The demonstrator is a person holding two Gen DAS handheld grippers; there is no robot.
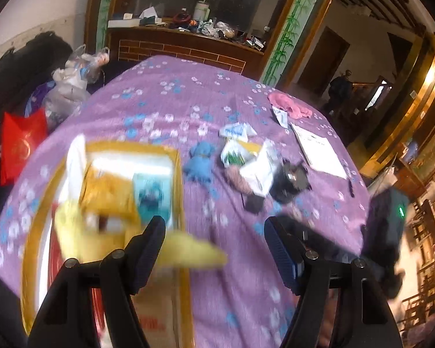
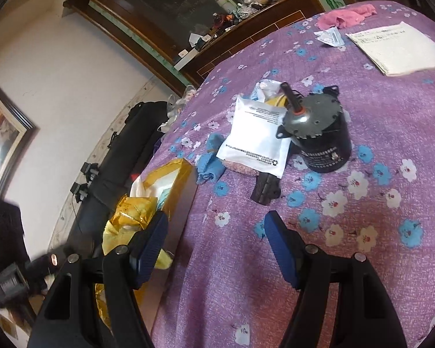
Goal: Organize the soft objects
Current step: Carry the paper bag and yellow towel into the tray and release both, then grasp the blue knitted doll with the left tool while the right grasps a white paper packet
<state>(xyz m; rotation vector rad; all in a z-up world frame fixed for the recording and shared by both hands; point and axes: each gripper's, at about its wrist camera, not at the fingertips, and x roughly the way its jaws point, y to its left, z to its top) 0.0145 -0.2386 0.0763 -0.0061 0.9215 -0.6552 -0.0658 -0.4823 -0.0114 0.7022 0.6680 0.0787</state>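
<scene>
Purple floral bedspread (image 2: 275, 275), cluttered wooden shelf (image 1: 188, 39) behind; both grippers' fingers apart, seemingly empty.

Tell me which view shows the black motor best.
The right wrist view: the black motor stands sharp and close, shaft and label visible. The left wrist view shows it small, blurred and farther off, beside the white packet.

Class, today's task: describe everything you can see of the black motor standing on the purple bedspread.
The black motor is a squat cylinder standing upright on the purple floral bedspread. Its side is black with a band of small white print; its top is a grey metal plate with a notched rim and a side mounting tab. A dark shaft rises, tilted in this view, from an orange collar. The white printed pouch lies against its left side. No gripper touches it.
</scene>
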